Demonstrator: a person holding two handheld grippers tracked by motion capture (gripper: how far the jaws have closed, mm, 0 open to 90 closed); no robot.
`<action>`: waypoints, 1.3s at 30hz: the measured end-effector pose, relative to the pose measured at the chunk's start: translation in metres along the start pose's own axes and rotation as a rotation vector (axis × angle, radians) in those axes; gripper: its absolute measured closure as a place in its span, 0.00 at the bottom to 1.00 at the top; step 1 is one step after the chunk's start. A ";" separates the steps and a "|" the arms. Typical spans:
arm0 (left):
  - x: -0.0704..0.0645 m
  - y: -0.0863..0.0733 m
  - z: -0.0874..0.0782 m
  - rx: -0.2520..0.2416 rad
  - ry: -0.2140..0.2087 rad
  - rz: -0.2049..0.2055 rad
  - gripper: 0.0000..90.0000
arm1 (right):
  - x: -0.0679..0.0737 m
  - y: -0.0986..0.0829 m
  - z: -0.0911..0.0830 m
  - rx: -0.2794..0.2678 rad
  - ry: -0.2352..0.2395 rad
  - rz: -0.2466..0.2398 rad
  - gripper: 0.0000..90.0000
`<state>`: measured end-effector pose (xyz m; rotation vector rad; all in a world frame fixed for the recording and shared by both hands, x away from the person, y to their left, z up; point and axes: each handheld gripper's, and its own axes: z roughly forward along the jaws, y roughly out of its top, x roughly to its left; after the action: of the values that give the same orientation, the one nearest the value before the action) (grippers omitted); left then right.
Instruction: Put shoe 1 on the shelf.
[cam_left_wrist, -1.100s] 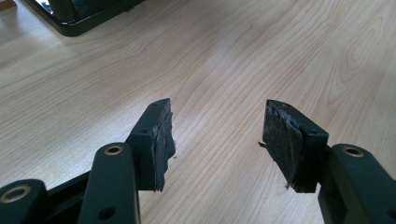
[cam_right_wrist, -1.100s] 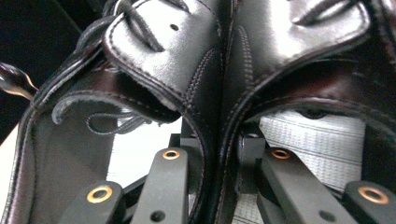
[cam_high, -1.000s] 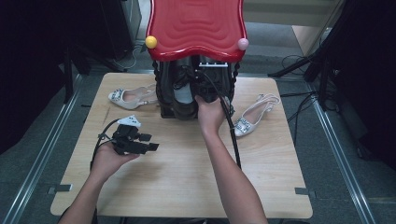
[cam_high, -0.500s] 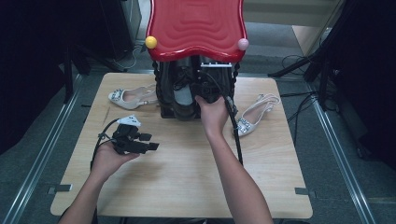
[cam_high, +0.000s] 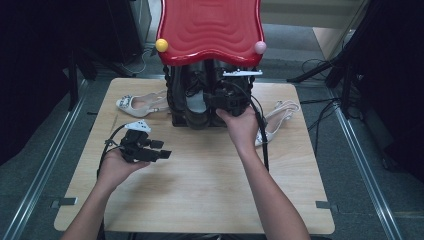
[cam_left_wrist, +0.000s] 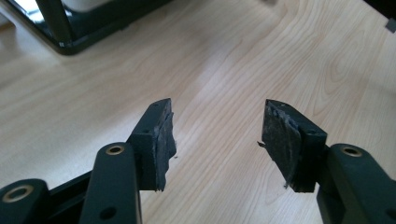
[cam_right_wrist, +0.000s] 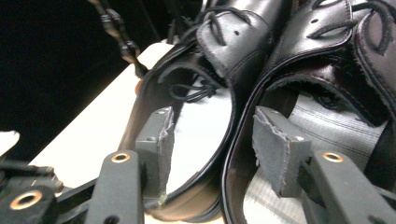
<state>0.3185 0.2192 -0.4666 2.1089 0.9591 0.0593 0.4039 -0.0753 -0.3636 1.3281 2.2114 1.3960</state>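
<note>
A pair of black lace-up shoes (cam_high: 196, 102) stands side by side on the low shelf of a black rack with a red top (cam_high: 210, 27). My right gripper (cam_high: 220, 96) is at the shoes' openings and open. In the right gripper view its jaws (cam_right_wrist: 219, 144) straddle the adjoining walls of the left shoe (cam_right_wrist: 205, 116) and the right shoe (cam_right_wrist: 327, 42), one jaw over each insole. My left gripper (cam_high: 161, 150) hovers open over the wooden table (cam_high: 210, 180) at front left; its jaws (cam_left_wrist: 217, 135) hold nothing.
A white heeled sandal (cam_high: 137, 104) lies left of the rack and another (cam_high: 277, 116) lies to its right. A yellow ball (cam_high: 161, 45) and a pink ball (cam_high: 260, 47) sit at the red top's front corners. The rack's base (cam_left_wrist: 84, 37) is near the left gripper.
The right hand and gripper have shifted slightly to the right at the shoes. The left gripper has stayed put.
</note>
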 end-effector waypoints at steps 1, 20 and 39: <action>0.000 0.004 -0.002 -0.005 -0.005 0.002 0.49 | 0.000 0.000 -0.003 0.002 0.011 -0.002 0.53; -0.001 0.073 -0.035 -0.061 -0.038 0.049 0.95 | 0.010 -0.035 -0.045 0.030 0.157 -0.122 0.53; -0.021 0.180 -0.061 -0.086 -0.048 0.182 1.00 | 0.006 -0.079 -0.026 0.102 0.208 -0.192 0.62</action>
<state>0.3930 0.1745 -0.2969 2.1034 0.7218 0.1384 0.3395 -0.0988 -0.4116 1.0066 2.4988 1.4224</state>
